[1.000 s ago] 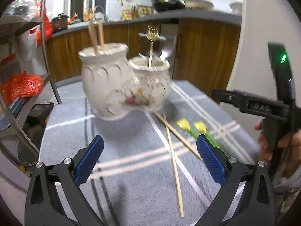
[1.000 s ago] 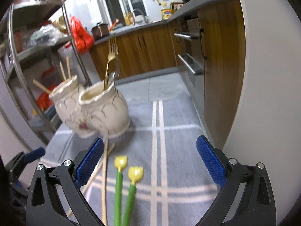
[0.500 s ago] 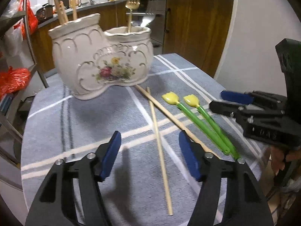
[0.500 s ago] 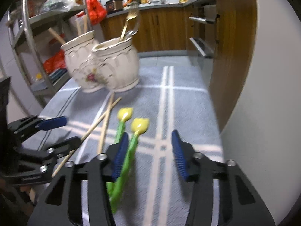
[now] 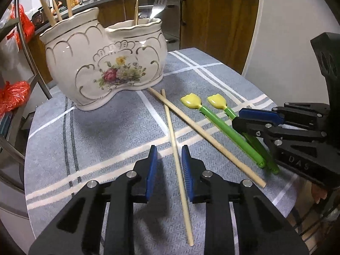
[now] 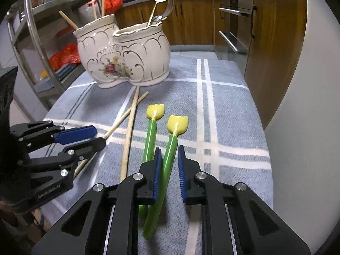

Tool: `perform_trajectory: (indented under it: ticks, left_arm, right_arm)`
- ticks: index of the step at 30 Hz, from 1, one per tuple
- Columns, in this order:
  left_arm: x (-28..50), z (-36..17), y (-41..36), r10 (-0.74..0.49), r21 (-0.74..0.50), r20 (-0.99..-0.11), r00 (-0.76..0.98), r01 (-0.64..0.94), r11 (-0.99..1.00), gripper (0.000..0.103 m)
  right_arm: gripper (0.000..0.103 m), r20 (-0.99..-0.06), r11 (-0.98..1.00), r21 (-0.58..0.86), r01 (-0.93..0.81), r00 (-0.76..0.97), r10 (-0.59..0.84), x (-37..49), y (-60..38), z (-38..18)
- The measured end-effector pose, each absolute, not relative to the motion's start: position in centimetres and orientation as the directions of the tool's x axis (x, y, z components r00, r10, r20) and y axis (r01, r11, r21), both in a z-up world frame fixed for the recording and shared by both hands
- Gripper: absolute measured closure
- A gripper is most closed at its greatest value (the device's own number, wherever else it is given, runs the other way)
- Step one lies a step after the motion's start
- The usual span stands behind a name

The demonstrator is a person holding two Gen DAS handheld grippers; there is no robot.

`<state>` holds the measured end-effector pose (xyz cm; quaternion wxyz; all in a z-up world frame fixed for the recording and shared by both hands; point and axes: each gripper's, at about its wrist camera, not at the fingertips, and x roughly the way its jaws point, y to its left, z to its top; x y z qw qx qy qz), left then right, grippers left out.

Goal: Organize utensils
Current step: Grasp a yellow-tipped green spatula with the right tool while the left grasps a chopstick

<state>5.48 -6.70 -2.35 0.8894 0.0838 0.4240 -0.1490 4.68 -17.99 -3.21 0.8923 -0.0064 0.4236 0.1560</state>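
the left gripper [image 5: 169, 159] has just been closing to a narrow gap around one loose wooden chopstick [image 5: 173, 136]; the stick lies between the blue pads [image 5: 152, 170], which do not look to press it yet. the right gripper [image 6: 168, 161] has also just been closing, narrow, with the right tulip-topped green utensil [image 6: 171, 148] between its pads; it touches the left pad, gap on the right, so no firm pinch visible. the second green utensil [image 6: 149, 138] lies just beside, partly under that gripper's left finger. the second chopstick [image 5: 204, 136] crosses the first near the white ceramic holder [image 5: 106, 63], which stands at the far side of the desk on the grey checked cloth [image 5: 95, 127] (chopsticks in its left cup, forks in the right). risks: the thin chopstick could roll or pivot out of a shallow pinch, since it is gripped near one end. the right gripper may catch both green handles or nudge the neighbour aside. the two grippers work near each other, so lifting together could knock them or drag the crossed chopstick.
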Motion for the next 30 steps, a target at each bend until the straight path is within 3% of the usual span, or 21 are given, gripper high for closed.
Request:
perform_trajectory:
  ticks: [2, 3, 11, 16, 20, 30]
  left_arm:
    - [5.6, -2.3, -7.0, -0.180, 0.051, -0.778, 0.602, 0.346, 0.937, 0.084]
    - [5.8, -2.3, -7.1, -0.183, 0.049, -0.780, 0.599, 0.350, 0.935, 0.098]
    - [5.4, -1.4, -4.4, -0.204, 0.043, -0.774, 0.599, 0.372, 0.927, 0.099]
    - [4.5, 0.3, -0.6, -0.196, 0.051, -0.730, 0.655, 0.338, 0.940, 0.099]
    - [3.3, 2.1, 2.7, -0.273, -0.043, -0.618, 0.737, 0.315, 0.948, 0.099]
    - [1.3, 4.0, 2.7, -0.328, -0.015, -0.380, 0.865, 0.348, 0.937, 0.099]
  right_arm:
    - [0.091, -0.757, 0.954, 0.122, -0.274, 0.596, 0.268, 4.9, -18.0, -3.2]
    - [0.092, -0.757, 0.955, 0.122, -0.270, 0.597, 0.266, 5.0, -18.0, -3.2]
    - [0.093, -0.724, 0.958, 0.130, -0.255, 0.636, 0.268, 4.7, -18.4, -2.6]
    - [0.093, -0.640, 0.950, 0.156, -0.271, 0.704, 0.306, 4.1, -18.8, -0.6]
    - [0.093, -0.582, 0.944, 0.164, -0.286, 0.745, 0.327, 3.6, -18.8, 0.5]
    - [0.093, -0.434, 0.918, 0.175, -0.355, 0.809, 0.396, 2.8, -17.9, 2.9]
